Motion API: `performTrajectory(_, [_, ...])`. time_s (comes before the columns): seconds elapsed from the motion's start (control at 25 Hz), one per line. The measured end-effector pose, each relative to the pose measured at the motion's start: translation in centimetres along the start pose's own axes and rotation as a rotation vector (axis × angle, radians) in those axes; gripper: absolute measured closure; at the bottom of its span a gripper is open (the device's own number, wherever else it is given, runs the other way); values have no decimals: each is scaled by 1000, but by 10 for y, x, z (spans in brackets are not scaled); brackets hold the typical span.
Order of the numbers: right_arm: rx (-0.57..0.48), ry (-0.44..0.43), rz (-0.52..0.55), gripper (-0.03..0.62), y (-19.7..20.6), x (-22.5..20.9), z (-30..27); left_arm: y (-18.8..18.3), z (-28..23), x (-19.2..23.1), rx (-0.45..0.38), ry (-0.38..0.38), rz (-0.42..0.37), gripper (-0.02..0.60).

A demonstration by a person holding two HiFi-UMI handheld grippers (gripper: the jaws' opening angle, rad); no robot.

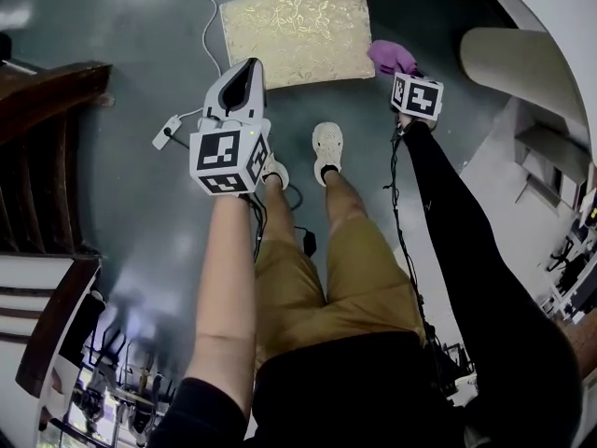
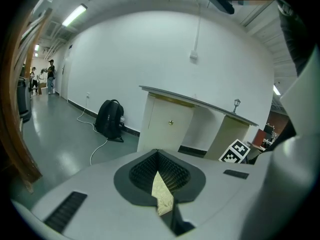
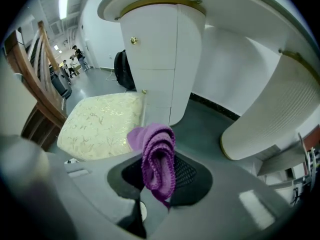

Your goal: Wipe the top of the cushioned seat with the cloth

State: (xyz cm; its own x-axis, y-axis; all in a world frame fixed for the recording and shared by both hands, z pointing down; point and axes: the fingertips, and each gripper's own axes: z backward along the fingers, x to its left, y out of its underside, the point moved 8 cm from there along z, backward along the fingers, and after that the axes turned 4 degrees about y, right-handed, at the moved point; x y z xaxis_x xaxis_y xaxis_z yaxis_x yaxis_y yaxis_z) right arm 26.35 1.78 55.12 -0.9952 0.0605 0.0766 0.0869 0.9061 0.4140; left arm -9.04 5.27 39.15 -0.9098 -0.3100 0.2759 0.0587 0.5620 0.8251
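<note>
The cushioned seat (image 1: 297,34) is cream with a gold leaf pattern and stands low on the grey floor ahead of the person's feet. In the right gripper view the seat (image 3: 100,126) lies left of and beyond the jaws. My right gripper (image 1: 401,68) is shut on a purple knitted cloth (image 1: 390,56), which hangs just off the seat's right edge. The cloth (image 3: 159,159) droops folded over the right gripper (image 3: 160,171). My left gripper (image 1: 246,66) hovers over the seat's near left corner, shut and holding nothing. A sliver of seat fabric (image 2: 162,194) shows behind the left gripper (image 2: 159,159).
A white cabinet (image 3: 160,59) stands right behind the seat, and curved white furniture (image 1: 508,59) is at the right. A wooden stair rail (image 1: 42,157) runs along the left. A white cable and plug (image 1: 168,131) lie on the floor. A black backpack (image 2: 109,120) leans on the wall.
</note>
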Motion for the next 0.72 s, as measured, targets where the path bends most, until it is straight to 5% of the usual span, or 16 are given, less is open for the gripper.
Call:
performTrajectory(0.36, [-44, -1, 34, 508, 8, -13, 24, -8, 0, -8, -38, 5, -78, 574])
performTrajectory(0.72, [-132, -165, 145, 508, 12, 101, 57, -8, 44, 30, -59, 50, -151, 574])
